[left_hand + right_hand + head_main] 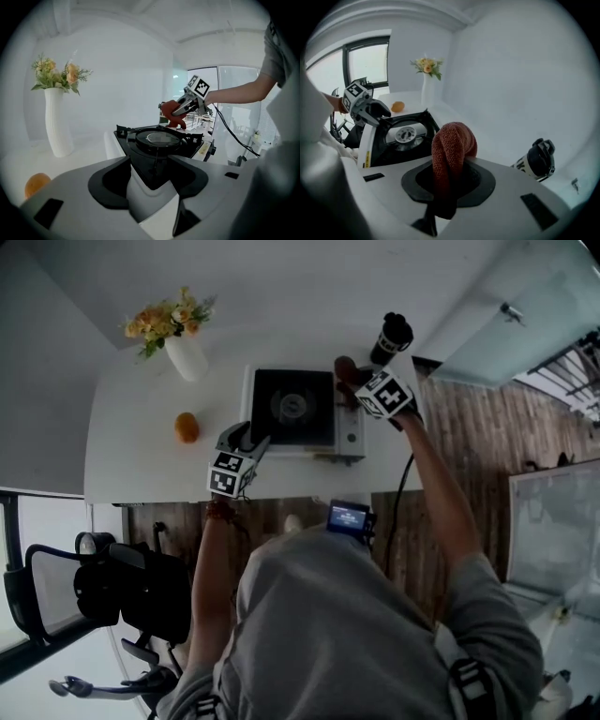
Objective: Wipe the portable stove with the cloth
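Note:
The portable stove (292, 407), black on top with a white body, stands in the middle of the white table (131, 456). My left gripper (255, 440) is at its front-left corner. In the left gripper view that corner (159, 139) fills the gap between the jaws of my left gripper (152, 168), which are closed against it. My right gripper (354, 382) hovers by the stove's back-right corner, shut on a bunched red-brown cloth (343, 366). The cloth (452, 145) bulges up out of the jaws of my right gripper (450, 173), with the stove (405, 136) just beyond.
A black tumbler (394, 337) stands right of the cloth at the table's back. A white vase of flowers (183, 352) and an orange (186, 427) sit left of the stove. A black office chair (103, 587) is at the front left.

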`<move>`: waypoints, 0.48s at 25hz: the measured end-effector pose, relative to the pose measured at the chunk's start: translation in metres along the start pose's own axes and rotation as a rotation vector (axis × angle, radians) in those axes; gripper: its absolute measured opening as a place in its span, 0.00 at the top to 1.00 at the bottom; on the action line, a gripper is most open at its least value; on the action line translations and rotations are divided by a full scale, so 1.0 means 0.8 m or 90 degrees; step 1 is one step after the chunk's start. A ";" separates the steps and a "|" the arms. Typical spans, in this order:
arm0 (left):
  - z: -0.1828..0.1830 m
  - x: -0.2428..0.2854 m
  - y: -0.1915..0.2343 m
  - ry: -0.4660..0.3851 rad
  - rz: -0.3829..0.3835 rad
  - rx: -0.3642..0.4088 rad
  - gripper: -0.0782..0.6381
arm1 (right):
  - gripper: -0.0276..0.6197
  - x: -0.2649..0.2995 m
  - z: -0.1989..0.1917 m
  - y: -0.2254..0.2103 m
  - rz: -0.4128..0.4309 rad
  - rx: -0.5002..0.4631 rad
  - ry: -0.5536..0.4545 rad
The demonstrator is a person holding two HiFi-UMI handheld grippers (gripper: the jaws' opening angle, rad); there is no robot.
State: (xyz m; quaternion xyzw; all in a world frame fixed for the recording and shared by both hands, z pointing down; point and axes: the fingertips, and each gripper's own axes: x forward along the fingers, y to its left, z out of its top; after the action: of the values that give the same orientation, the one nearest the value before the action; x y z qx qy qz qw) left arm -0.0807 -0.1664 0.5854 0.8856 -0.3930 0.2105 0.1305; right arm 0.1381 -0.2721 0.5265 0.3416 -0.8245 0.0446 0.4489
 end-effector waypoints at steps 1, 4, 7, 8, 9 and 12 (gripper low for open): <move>0.001 0.001 0.000 0.000 0.002 0.000 0.53 | 0.85 0.007 -0.008 -0.011 -0.002 0.012 0.017; 0.000 0.002 0.000 0.000 0.005 -0.004 0.53 | 0.85 0.029 -0.035 -0.008 0.030 0.044 0.069; 0.001 0.000 -0.002 0.003 0.005 -0.002 0.53 | 0.85 0.031 -0.044 0.019 0.048 0.066 0.068; 0.002 -0.002 -0.001 0.003 0.011 0.002 0.53 | 0.85 0.026 -0.043 0.026 0.045 0.077 0.054; 0.006 -0.006 0.001 -0.005 0.023 0.008 0.53 | 0.85 0.017 -0.040 0.031 0.037 0.095 0.026; 0.048 -0.033 0.001 -0.096 0.072 0.017 0.53 | 0.86 -0.034 -0.008 0.044 0.004 0.192 -0.145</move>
State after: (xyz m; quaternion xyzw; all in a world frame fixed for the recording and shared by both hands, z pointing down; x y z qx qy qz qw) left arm -0.0868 -0.1649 0.5394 0.8771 -0.4480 0.1553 0.0768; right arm 0.1312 -0.2286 0.5173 0.4053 -0.8549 0.1299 0.2966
